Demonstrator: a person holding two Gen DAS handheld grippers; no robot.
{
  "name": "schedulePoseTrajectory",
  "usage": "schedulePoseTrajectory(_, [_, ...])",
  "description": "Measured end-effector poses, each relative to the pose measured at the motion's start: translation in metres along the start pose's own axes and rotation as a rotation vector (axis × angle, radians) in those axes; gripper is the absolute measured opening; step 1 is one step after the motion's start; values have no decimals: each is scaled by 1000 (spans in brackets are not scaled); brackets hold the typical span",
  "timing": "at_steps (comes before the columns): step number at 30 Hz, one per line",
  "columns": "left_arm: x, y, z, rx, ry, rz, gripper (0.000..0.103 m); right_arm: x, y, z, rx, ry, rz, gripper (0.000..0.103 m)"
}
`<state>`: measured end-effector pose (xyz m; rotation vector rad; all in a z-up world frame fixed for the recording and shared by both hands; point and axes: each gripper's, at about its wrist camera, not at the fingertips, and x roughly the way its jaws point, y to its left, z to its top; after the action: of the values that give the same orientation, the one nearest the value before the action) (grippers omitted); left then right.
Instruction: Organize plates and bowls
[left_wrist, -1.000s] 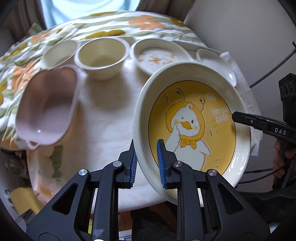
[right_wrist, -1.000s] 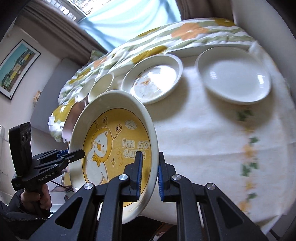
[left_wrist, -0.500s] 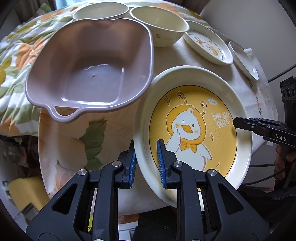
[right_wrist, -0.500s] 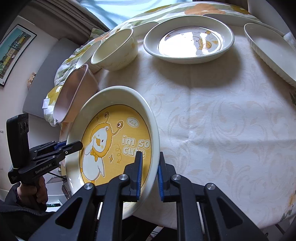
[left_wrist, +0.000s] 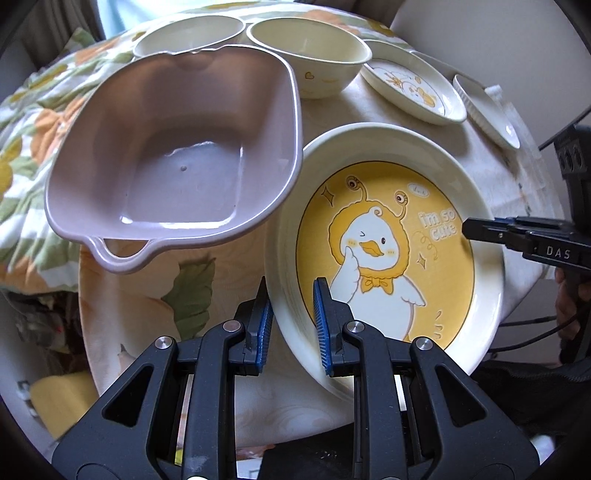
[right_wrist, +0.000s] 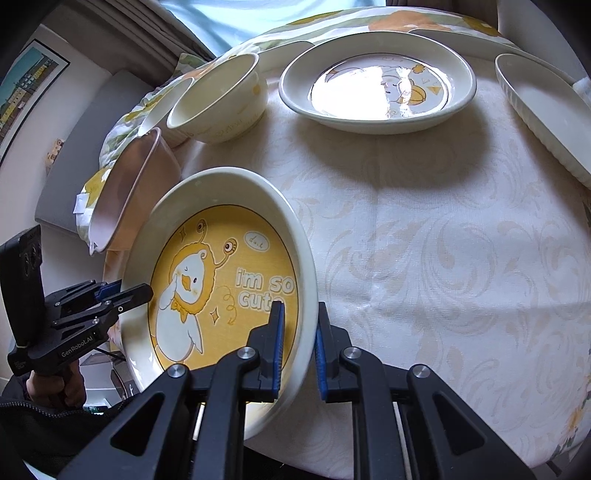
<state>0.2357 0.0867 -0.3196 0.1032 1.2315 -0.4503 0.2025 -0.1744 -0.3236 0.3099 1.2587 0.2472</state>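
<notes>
- Left tool (left_wrist: 290, 325): blue pads either side of the duck plate (left_wrist: 384, 254) rim, one pad outside, one inside the well. Clamped on it.
- Right tool (right_wrist: 298, 343): same grip on the opposite rim of the duck plate (right_wrist: 221, 291), pads pinching the wall.
- Each tool shows in the other's view: right tool (left_wrist: 466, 228) tip over the plate's right rim, left tool (right_wrist: 147, 291) tip over its left rim.
- Duck plate: cream, yellow centre, duck cartoon, text "i'm so cute". Tilted, at the near edge of the surface (right_wrist: 424, 229), partly overhanging it. Cannot tell whether its underside touches the cloth.
- Surface: round, pale patterned cloth.
- Pink tub (left_wrist: 177, 162): squarish, one loop handle toward the camera, just left of the duck plate. Rim sits in front of the plate's rim in the left view; contact unclear. Seen edge-on in the right view (right_wrist: 125, 184).
- Behind the tub: cream bowl (left_wrist: 308, 55), upright, with a small heart mark on the side; also in the right view (right_wrist: 221, 99).
- Second bowl (left_wrist: 188, 35) left of the first, beside it, mostly hidden behind the tub.
- Right of the bowls: shallow printed plate (right_wrist: 376, 88), glare on its centre, flat on the cloth.
- Far right: white ribbed dish (right_wrist: 546, 110), apart from the printed plate, at the surface edge.
- Beyond the surface: floral fabric (left_wrist: 33, 110), curtain and window light.
</notes>
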Motion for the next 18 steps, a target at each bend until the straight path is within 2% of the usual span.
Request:
schedulePoseTrajectory(4, [1, 0, 0, -13, 6, 6, 18, 2, 7, 3, -21, 7, -30, 14])
schedulePoseTrajectory(7, [2, 2, 0, -20, 15, 12, 18, 2, 7, 2, -18, -1, -11, 20])
schedulePoseTrajectory(10, [5, -2, 2, -10, 28, 36, 21, 2, 10, -2, -21, -4, 0, 33])
schedulePoseTrajectory(12, [6, -4, 2, -11, 29, 40, 24, 2, 11, -4, -23, -7, 8, 48])
schedulePoseTrajectory(14, [8, -7, 2, -15, 32, 37, 32, 2, 13, -5, -23, -10, 10, 49])
schedulePoseTrajectory(15, [8, -8, 1, -17, 32, 38, 46, 2, 13, -5, -24, -12, 6, 50])
schedulePoseTrajectory(16, [9, -8, 0, -19, 28, 41, 69, 2, 14, -5, -27, -15, 1, 50])
schedulePoseTrajectory(18, [6, -9, -2, -27, 1, 49, 83, 2, 14, -4, -32, -22, -6, 52])
